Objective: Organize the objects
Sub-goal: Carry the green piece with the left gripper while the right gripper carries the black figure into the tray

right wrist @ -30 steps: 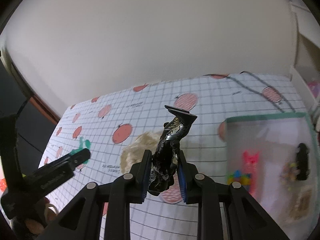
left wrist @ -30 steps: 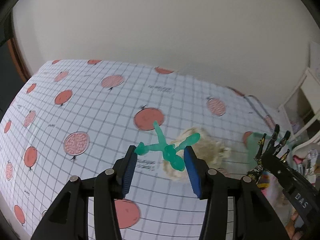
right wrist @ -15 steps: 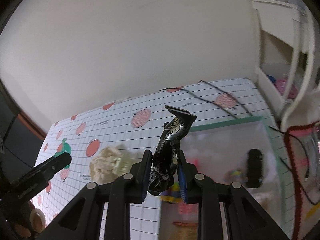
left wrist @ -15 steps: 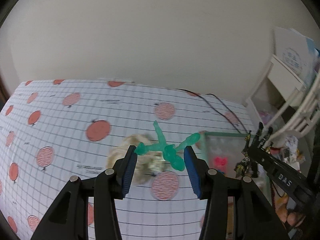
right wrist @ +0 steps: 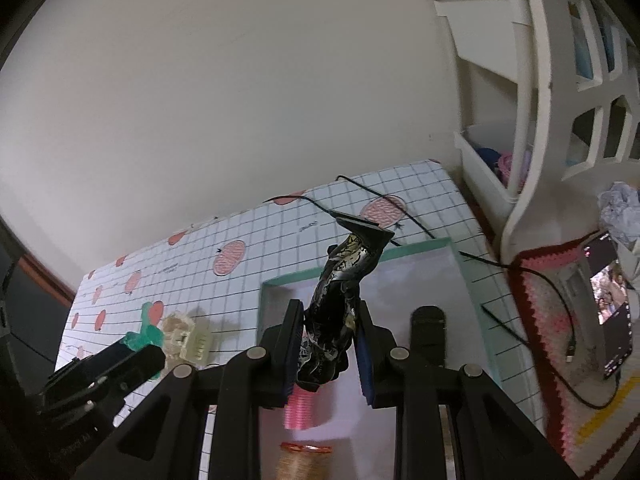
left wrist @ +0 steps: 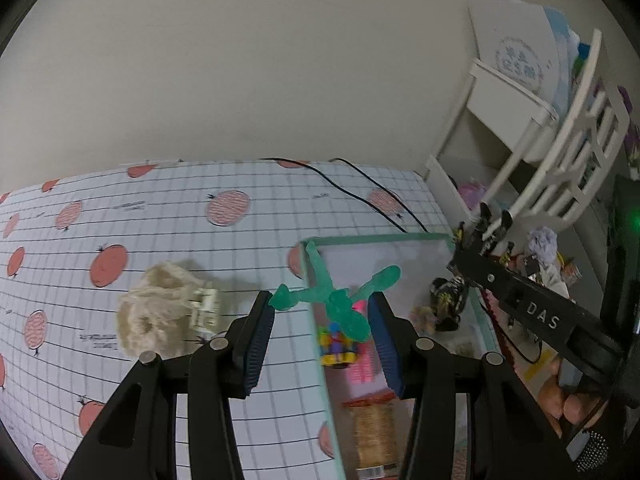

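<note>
My left gripper (left wrist: 320, 308) is shut on a green rubbery figure (left wrist: 340, 304), holding it above the left wall of a green-rimmed box (left wrist: 376, 238). My right gripper (right wrist: 330, 312) is shut on a black-and-gold figure (right wrist: 344, 276) that sticks up past its fingers, over the same box (right wrist: 400, 249). In the left wrist view the right gripper (left wrist: 468, 248) hangs over the box's right side. The right wrist view shows the left gripper (right wrist: 136, 356) low on the left with the green figure (right wrist: 146, 328).
A cream fluffy ball (left wrist: 152, 316) and a cream hair clip (left wrist: 206, 308) lie on the checked cloth left of the box. A colourful bead toy (left wrist: 336, 344), a pink comb (right wrist: 300, 408) and a brown spool (left wrist: 374, 432) lie inside it. White shelves (right wrist: 520, 120), a phone (right wrist: 612, 312) and a cable (right wrist: 520, 268) are at the right.
Both grippers have swung right, from over the cloth and the fluffy ball to over the green-rimmed box. Each still holds its figure.
</note>
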Demonstrator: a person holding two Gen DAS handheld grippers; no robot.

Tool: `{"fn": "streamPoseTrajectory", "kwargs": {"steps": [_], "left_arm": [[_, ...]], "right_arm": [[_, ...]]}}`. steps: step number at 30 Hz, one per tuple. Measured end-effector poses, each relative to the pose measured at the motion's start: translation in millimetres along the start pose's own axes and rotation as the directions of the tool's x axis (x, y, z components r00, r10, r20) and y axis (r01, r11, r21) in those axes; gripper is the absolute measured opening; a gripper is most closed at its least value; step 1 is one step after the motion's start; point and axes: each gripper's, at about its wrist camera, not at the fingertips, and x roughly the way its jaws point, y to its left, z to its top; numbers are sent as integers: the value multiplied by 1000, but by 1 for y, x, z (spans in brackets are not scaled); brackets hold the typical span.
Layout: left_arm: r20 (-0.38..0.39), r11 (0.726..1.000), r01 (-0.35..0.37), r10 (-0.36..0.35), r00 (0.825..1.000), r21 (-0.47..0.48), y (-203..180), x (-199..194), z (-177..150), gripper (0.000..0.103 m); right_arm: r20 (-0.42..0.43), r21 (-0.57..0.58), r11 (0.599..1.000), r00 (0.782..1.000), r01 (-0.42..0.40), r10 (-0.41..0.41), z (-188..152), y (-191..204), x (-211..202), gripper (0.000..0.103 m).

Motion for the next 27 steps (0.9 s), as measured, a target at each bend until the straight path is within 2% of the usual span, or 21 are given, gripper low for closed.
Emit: {"fn": "streamPoseTrajectory", "kwargs": {"steps": [6,12,17,27], "left_arm": [[-39,998,-2,4,999,58,-26,16,-7,50],[-81,998,1,4,997,65,-36,34,-14,50],[-117,999,2,4,993,53,-42,52,-25,50],[-168,996,-8,23,986,93,-58,75,-42,50]], "right_arm": [[-29,-4,999,999,37,-37,-4,-10,6,27],[-50,-20,997,996,69,-70,-8,-16,16,27],[-70,8,999,996,53,-53,-12,-24,24,27],[-110,-28,997,991,71,-73,-20,-24,39,27]]}}
